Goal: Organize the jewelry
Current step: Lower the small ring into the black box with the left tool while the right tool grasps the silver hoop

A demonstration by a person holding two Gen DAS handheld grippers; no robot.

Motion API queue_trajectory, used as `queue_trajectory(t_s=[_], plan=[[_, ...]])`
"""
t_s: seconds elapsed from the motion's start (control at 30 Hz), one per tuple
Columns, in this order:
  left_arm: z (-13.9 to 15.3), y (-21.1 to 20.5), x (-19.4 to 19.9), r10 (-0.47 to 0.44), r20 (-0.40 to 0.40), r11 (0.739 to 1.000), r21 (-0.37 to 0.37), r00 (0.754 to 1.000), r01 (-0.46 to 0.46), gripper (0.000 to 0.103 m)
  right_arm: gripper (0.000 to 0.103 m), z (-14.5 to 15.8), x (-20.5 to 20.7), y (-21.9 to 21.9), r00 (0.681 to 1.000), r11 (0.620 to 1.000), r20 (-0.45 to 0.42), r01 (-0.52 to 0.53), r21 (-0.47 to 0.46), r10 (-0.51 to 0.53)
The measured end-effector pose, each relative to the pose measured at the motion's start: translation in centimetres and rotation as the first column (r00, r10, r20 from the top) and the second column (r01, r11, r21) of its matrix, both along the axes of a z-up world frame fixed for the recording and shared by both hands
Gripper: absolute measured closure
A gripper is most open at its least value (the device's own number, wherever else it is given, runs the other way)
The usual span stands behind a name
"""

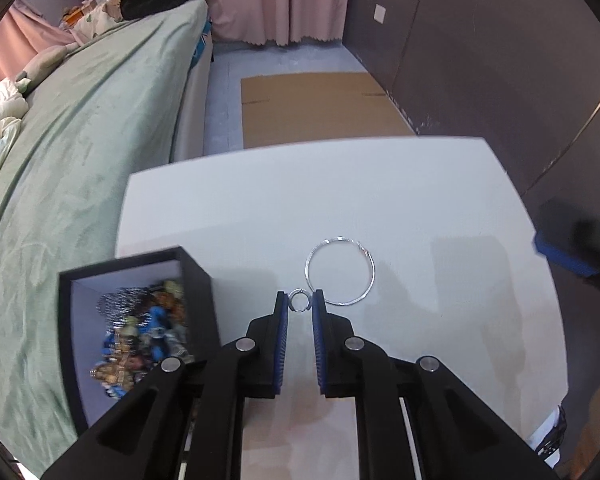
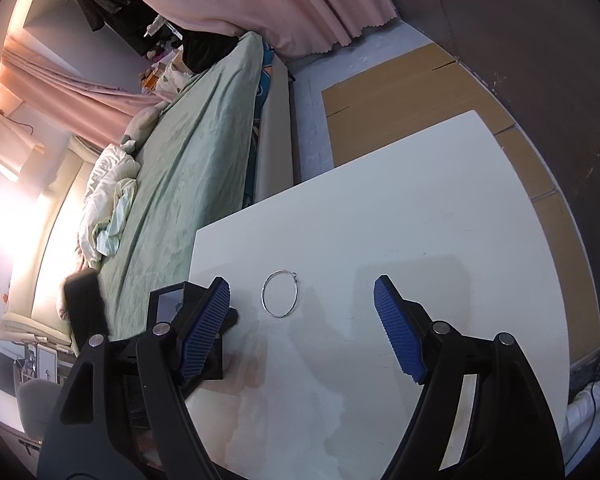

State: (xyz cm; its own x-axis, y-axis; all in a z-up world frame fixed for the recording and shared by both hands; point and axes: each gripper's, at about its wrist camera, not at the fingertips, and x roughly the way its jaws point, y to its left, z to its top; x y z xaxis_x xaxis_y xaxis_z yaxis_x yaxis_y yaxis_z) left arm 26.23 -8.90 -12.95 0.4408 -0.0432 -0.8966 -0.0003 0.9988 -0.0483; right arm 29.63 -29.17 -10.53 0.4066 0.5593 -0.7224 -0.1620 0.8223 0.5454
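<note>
1. The left gripper (image 1: 300,301) pinched a small silver ring (image 1: 299,300) right at the very tips of its blue pads. The ring could have popped out, because so little pad touched it.
2. The ring was beside the black box (image 1: 198,280) full of jewelry, not over it. If it fell then, it would have landed on the white table (image 1: 420,184) and maybe rolled away.
3. A big silver hoop (image 1: 340,271) lay on the table just past the ring. A dropped ring could have bumped it.
4. The right gripper (image 2: 302,294) had its jaws spread wide and held nothing. It pointed toward the hoop (image 2: 281,293) and could have nudged it sideways.
</note>
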Motion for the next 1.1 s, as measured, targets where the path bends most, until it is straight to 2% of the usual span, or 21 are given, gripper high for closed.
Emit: queue_trajectory(t_s=[0.27,0.57,0.63,0.7,0.83,1.0,1.1], plan=[[3.1,2.0,-1.6,0.034,0.063,0.999,-0.028,0.997,-0.032,0.093,0.028,-0.6,0.2,2.0,1.000,1.000,-0.010,-0.026,-0.013,0.026],[4.9,5.5,-2.5,0.076,0.095,0.996,-0.045,0.993,-0.072,0.093,0.028,-1.3,0.7,3.8,0.999,0.999,-0.022,-0.035,-0.021,0.034],[5.3,6.2,-2.8,0.088,0.102,0.995,-0.048,0.991,-0.083,0.093,0.031,-1.7,0.9,4.4,0.999,0.999,-0.029,-0.039,-0.030,0.038],[5.6,7.1,-3.2,0.102,0.105,0.994,-0.055,0.989,-0.097,0.093,0.042,-2.2,1.1,5.0,0.999,0.998,-0.041,-0.037,-0.043,0.036],[6.2,8.5,-3.8,0.130,0.108,0.990,-0.068,0.986,-0.124,0.093,0.051,-3.5,1.5,6.2,0.998,0.994,-0.062,-0.031,-0.101,0.025],[6.8,10.6,-4.7,0.170,0.112,0.983,-0.083,0.979,-0.161,0.093,0.068,-5.4,1.9,7.8,0.993,0.990,-0.107,-0.053,-0.133,0.039],[7.2,11.8,-5.4,0.188,0.116,0.980,-0.088,0.975,-0.178,0.093,0.071,-5.9,1.9,8.5,0.993,0.986,-0.114,-0.058,-0.158,0.040]])
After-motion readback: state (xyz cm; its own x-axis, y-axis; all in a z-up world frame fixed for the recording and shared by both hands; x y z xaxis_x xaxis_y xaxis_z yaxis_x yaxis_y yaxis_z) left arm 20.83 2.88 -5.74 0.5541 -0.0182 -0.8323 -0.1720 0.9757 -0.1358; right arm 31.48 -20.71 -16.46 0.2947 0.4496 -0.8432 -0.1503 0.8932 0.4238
